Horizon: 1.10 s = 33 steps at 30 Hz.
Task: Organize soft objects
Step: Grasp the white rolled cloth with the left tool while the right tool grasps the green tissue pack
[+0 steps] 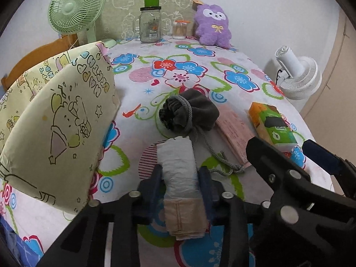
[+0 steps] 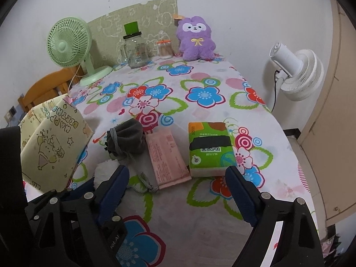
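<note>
- Left wrist view: the left gripper has its two blue-padded fingers closed in on a rolled pale grey-white cloth bundle with a beige band at its near end; both pads press its sides, and the roll lies lengthwise between them on the flower-printed tablecloth.
- Just beyond the roll sits a dark grey drawstring pouch, its cord trailing toward the near right across a flat pink paper packet.
- Right of that packet lies a green and orange soft tissue pack.
- On the left stands a tall pale yellow gift bag printed with cartoon drawings.
- At the far edge of the table are a mint green desk fan, a clear glass jar with a green lid, a small container of cotton swabs and a purple plush toy.
- A white floor fan stands off the table at the right.
- Right wrist view: the right gripper holds its jaws wide apart above the tablecloth with nothing between the pads.
- The tissue pack lies just beyond its right finger and the pink packet just left of that pack, neither touched.
- The white end of the roll shows beside the right gripper's left finger.
</note>
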### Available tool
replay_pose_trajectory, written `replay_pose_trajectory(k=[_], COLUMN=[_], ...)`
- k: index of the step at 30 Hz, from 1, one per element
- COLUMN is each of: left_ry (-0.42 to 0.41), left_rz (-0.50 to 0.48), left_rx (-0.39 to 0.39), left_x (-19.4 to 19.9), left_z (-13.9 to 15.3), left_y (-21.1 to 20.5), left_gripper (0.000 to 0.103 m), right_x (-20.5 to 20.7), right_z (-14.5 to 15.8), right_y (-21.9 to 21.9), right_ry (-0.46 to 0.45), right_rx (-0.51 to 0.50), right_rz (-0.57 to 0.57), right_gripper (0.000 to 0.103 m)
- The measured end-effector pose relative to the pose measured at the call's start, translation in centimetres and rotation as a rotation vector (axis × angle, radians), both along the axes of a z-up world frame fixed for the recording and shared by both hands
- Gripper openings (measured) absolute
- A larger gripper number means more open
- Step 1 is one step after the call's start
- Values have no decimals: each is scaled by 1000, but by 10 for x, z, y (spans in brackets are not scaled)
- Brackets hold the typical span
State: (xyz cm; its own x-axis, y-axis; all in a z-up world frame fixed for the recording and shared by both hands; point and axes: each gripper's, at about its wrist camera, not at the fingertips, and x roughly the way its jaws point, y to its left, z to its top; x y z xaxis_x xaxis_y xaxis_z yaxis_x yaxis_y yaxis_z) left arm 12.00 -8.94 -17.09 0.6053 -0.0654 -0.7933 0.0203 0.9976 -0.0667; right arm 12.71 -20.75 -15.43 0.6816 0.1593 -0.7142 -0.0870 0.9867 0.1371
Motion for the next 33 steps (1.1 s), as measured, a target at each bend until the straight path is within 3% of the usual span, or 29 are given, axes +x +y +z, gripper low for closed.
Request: replay_pose_trajectory(k=[9,12,28,30,33], left_ry=[-63,-67,-26,-21,-11], left_rz=[-34,-54,-94,-94,-95], left_rx=[51,48,58,61,56], left_x=[2,5,28,30,32], left_z=[12,14,5,3,1], left_y=[-13,-19,-36,-36,-35], left_gripper=[26,26,26,25,24], right_x=[8,13,44,46,47], right_z=[2,2,-15,-19,-22], right_y=[-9,-13,-24,-24,-23], right_ry=[-15,0,42,54,64], right_rx=[-4,-4,-19,-23,-46], right_rz=[-21,-16,-42,-43,-49], right_gripper=[90,74,74,62,54])
